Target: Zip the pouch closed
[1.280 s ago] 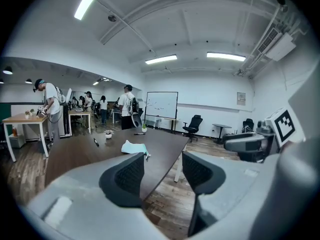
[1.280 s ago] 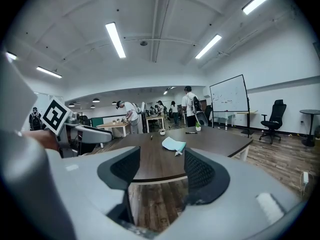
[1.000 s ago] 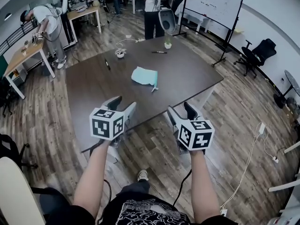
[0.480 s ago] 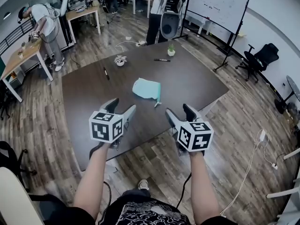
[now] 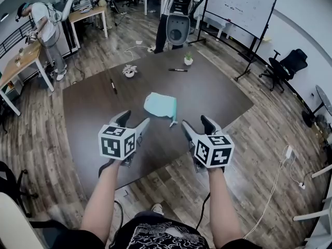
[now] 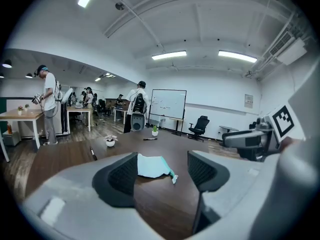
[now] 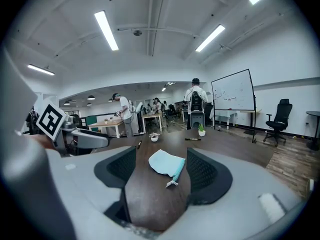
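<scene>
You're under even, cool light from ceiling strip lights (image 7: 106,30), leaving only soft shadows on the surface (image 5: 218,95), while both gripper views bend hard at the rims, blacken in the corners and blur up close.

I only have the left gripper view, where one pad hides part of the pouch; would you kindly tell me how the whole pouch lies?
Observer: The right gripper view shows the whole pouch flat on the table, its zipper pull trailing off the near corner.
Operator: Thank you. Is the right gripper holding anything?
Observer: No. The right gripper has its jaws wide apart, with nothing touching the pads.
Operator: And where is it relative to the pouch?
Observer: In the head view it hangs over the table's near edge, short of the pouch and to its right, not touching it.
</scene>
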Demonstrator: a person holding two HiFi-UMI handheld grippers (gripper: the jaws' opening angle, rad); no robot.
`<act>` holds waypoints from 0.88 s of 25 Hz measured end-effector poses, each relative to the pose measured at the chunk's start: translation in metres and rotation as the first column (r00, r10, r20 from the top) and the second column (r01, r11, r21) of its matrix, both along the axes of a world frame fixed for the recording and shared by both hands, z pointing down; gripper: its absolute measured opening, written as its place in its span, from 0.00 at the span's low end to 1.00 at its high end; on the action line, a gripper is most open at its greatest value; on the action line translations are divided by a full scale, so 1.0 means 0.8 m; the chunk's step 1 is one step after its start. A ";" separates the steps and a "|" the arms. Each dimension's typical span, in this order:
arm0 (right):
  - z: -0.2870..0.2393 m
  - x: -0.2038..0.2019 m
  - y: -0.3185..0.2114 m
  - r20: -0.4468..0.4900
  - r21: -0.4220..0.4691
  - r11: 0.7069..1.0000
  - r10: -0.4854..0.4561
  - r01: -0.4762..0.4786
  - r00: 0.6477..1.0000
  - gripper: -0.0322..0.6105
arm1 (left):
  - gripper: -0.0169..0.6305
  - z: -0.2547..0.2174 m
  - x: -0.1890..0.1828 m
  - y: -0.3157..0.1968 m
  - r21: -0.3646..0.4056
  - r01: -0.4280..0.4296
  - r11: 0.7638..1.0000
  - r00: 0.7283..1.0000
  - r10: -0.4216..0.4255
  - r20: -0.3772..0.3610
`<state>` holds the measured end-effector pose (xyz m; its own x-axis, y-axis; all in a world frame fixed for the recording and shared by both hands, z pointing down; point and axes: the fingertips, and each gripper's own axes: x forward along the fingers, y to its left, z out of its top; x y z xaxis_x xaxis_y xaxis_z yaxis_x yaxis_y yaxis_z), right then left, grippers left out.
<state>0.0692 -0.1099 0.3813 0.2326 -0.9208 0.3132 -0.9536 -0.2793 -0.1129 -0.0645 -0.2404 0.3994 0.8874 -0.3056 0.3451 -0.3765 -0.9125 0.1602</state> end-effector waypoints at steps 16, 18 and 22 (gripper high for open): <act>0.017 0.017 -0.049 -0.002 -0.010 0.999 -0.035 0.035 0.999 0.55 | 0.51 0.020 0.008 -0.039 -0.005 0.044 0.999 0.999 -0.044 0.007; 0.020 0.024 -0.055 -0.004 -0.006 0.999 -0.045 0.045 0.999 0.55 | 0.51 0.022 0.011 -0.043 0.001 0.056 0.998 0.998 -0.056 0.003; 0.029 0.042 -0.072 -0.004 0.005 0.998 -0.070 0.070 0.998 0.55 | 0.51 0.030 0.020 -0.054 0.008 0.091 0.996 0.996 -0.091 -0.002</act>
